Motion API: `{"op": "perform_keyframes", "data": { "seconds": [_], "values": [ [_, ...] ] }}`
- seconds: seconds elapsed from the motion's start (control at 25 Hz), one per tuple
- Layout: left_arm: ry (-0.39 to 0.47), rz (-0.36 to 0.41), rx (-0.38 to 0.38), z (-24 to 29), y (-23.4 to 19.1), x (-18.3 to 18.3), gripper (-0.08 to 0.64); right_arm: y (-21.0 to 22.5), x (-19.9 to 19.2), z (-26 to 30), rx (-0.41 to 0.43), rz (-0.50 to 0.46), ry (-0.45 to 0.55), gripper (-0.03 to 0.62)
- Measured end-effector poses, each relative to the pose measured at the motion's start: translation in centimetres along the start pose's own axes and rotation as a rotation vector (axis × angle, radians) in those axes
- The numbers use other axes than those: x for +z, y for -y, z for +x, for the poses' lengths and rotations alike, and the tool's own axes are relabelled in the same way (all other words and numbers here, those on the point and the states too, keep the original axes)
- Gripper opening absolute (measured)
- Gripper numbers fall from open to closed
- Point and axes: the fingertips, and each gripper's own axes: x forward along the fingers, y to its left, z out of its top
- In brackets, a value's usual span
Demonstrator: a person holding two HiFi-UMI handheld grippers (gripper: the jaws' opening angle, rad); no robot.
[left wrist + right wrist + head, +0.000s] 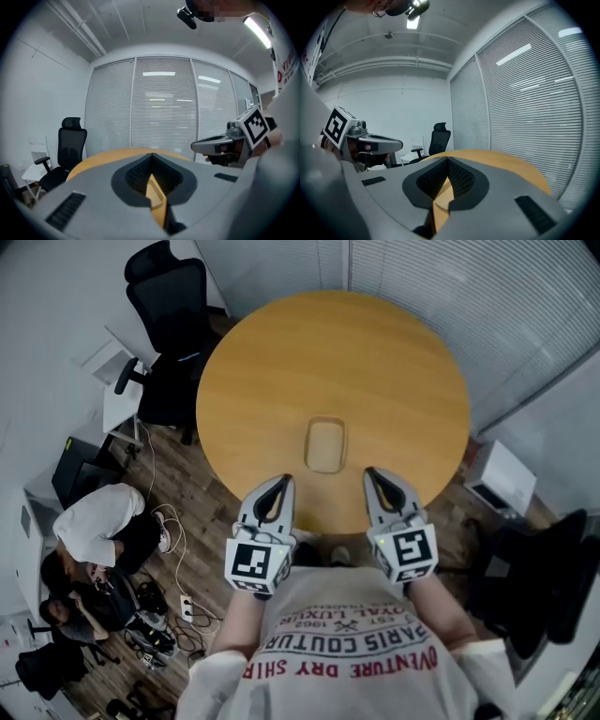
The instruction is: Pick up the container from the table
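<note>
A shallow see-through rectangular container (325,444) lies near the middle of the round wooden table (272,362). My left gripper (284,480) hovers over the table's near edge, just left of and below the container, with its jaw tips together and nothing held. My right gripper (369,472) sits level with it on the container's other side, also shut and empty. In the left gripper view the jaws of the left gripper (151,155) meet at the tip. In the right gripper view those of the right gripper (446,159) meet the same way. Neither gripper touches the container.
A black office chair (169,310) stands at the table's far left. People (98,521) sit low on the floor at left among cables (178,610). A white box (503,479) and a dark chair (544,568) are at right. Blinds (525,306) line the back wall.
</note>
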Motion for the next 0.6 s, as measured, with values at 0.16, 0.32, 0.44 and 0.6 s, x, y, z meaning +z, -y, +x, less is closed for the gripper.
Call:
{"op": "perform_keyframes", "data": {
  "seconds": [0.16,0.32,0.44,0.6],
  "values": [
    [-0.021,0.015,-0.008,2.2,-2.5,-0.8,0.002,0.0,-1.8,2.7,-0.002,0.06,-0.072,0.0],
    [-0.034,-0.014,-0.058,4.0,-4.4,-1.4,0.002,0.2,-2.9,5.4,-0.046,0.095,-0.126,0.0],
    [-0.042,0.004,-0.116,5.4,-5.8,-1.6,0.0,0.4,-4.9,7.8,-0.087,0.08,-0.201,0.0],
    [-0.054,-0.013,-0.18,7.6,-6.8,-1.8,0.002,1.2,-8.2,10.2,-0.13,0.073,-0.321,0.0]
  ]
}}
